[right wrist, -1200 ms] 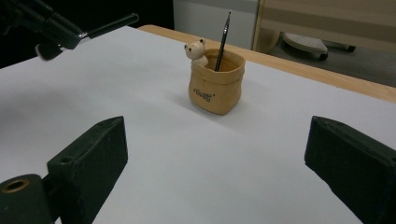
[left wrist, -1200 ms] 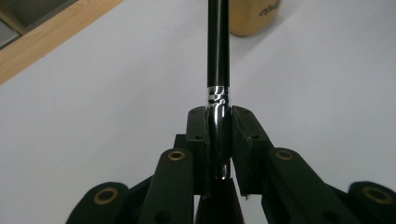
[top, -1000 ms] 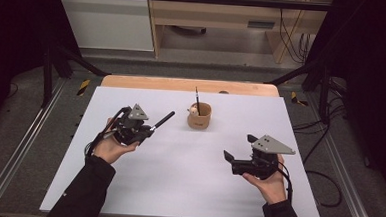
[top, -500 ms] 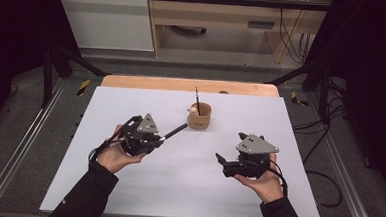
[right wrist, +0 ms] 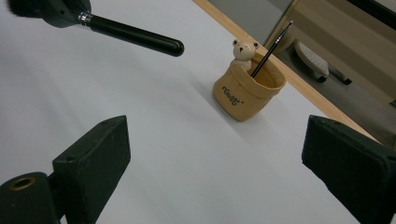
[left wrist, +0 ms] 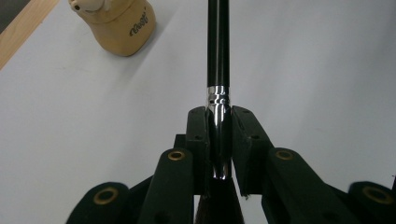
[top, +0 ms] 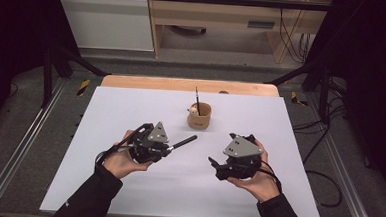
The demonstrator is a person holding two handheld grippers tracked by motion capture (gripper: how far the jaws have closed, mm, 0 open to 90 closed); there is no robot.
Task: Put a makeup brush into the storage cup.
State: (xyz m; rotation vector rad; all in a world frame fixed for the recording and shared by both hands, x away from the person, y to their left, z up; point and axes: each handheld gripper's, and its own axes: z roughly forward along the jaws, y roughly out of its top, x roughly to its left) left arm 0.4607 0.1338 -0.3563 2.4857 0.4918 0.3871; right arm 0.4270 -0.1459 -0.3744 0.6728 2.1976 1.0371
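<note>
Above the white table (top: pixel 131 110), my left gripper (top: pixel 168 147) clenches a black makeup brush (left wrist: pixel 218 56) by its silver ferrule, the handle pointing toward the tan bear-topped pot (top: pixel 199 116), near it but apart. My right gripper (top: pixel 217 166) hovers close by with jaws spread, grasping nothing. A thin brush (right wrist: pixel 271 49) stands in the pot.
</note>
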